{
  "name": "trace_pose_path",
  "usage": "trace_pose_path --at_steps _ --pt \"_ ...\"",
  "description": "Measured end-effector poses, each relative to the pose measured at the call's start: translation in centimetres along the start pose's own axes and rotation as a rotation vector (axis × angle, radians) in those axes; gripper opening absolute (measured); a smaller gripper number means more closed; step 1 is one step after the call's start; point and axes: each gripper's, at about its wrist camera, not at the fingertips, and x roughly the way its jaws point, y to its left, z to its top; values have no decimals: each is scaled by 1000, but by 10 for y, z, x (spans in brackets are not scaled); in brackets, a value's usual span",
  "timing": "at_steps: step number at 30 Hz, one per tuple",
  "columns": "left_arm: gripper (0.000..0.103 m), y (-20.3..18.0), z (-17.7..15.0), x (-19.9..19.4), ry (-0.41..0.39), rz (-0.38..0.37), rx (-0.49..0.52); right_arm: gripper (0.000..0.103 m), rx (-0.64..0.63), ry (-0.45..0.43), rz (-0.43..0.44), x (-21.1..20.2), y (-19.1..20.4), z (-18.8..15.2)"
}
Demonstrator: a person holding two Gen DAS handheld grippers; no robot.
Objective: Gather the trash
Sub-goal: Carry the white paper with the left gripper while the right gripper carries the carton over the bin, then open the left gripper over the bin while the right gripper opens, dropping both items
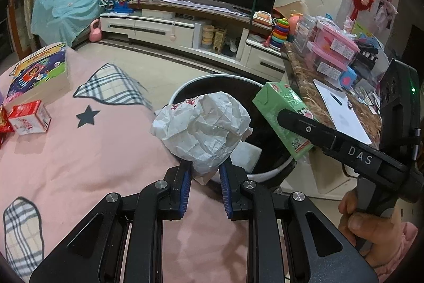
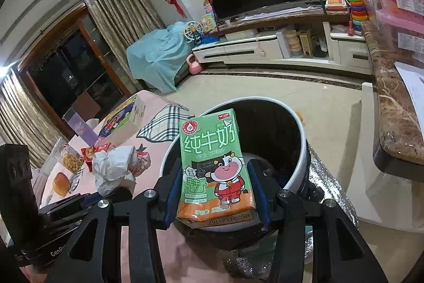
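both tongs over bin [image 1: 267,171], left tongs [image 1: 205,171] pinching crumpled paper [image 1: 204,129], right tongs [image 2: 216,190] pinching milk carton [image 2: 214,163]

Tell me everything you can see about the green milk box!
The green milk carton is a small paper-looking box, orange at the bottom, with white Chinese writing and a cartoon cow in red clothes. It stands nearly upright, leaning slightly, squeezed on both sides by the right gripper and its blue pads. It hangs over the open round trash bin, touching nothing else.

Milk carton [image 2: 216,166] reads 纯牛奶 (125mL); right claw [image 1: 291,118] arm: DAS.
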Motion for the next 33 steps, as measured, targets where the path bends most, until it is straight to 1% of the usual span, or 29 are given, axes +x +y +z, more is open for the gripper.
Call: trace_pose_path --at_steps 11,33 --pt "19 -8 10 23 31 0 13 48 13 19 -7 12 -13 9" --pt "19 -13 18 48 75 -4 25 48 23 60 -21 32 -24 15"
